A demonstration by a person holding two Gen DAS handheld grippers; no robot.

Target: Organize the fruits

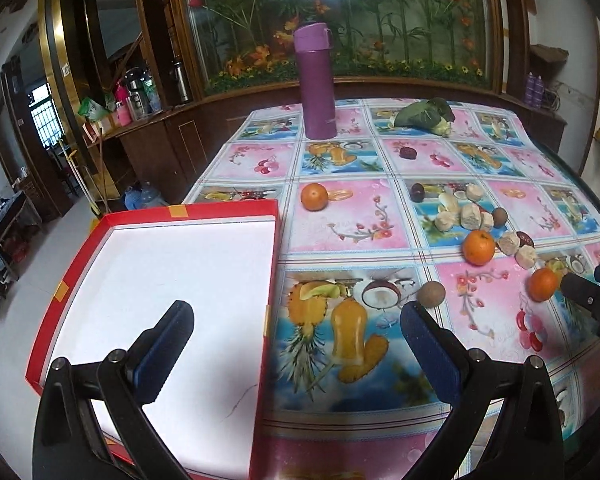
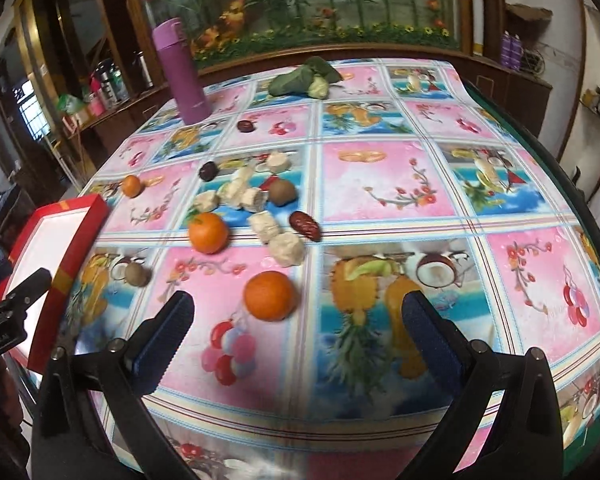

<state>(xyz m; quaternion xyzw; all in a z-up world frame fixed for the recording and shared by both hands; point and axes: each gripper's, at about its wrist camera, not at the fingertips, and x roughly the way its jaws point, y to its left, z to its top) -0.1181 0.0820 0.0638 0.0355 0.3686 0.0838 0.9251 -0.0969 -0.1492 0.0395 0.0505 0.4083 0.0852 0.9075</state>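
Only the right wrist view shows the reddish-brown, perhaps date-like, fruit [image 2: 304,225] clearly.

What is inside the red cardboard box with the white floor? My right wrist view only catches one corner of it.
Observer: Nothing. The left wrist view shows the red cardboard box with a bare white floor and no fruit in it.
Operator: Is the left gripper open or shut?
Observer: The left gripper is open. One finger is over the box and the other is over the fruit-patterned tablecloth.
Operator: Is any fruit close to it?
Observer: Yes, a small brown round fruit lies on the cloth just beyond its right finger's tip.
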